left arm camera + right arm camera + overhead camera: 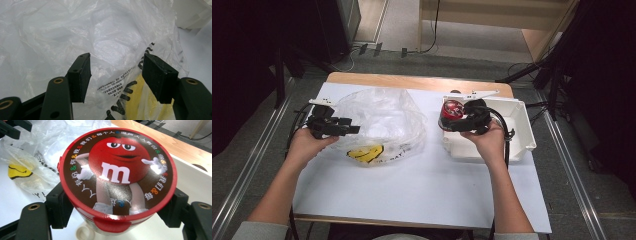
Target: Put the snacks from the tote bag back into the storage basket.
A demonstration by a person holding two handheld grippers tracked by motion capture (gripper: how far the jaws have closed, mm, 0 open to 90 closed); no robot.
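A clear plastic bag (pixel 379 125) with a yellow smiley print lies crumpled on the left half of the table. My left gripper (pixel 351 129) is at its left edge, open, with loose film (pixel 112 62) between the two pads and not pinched. A round candy tub (pixel 117 177) with a red rim and a red M&M character on its brown lid is clamped between my right gripper's (pixel 117 207) pads. In the high view the tub (pixel 452 111) hangs over the left end of a white bin (pixel 517 130), with the right gripper (pixel 458 126) shut on it.
A white sheet (pixel 422 185) covers the wooden table (pixel 412 80). The white bin sits at the right side, near the table's right edge. Black stands and cables crowd the floor beyond the table. The bag (pixel 27 162) also lies left of the tub.
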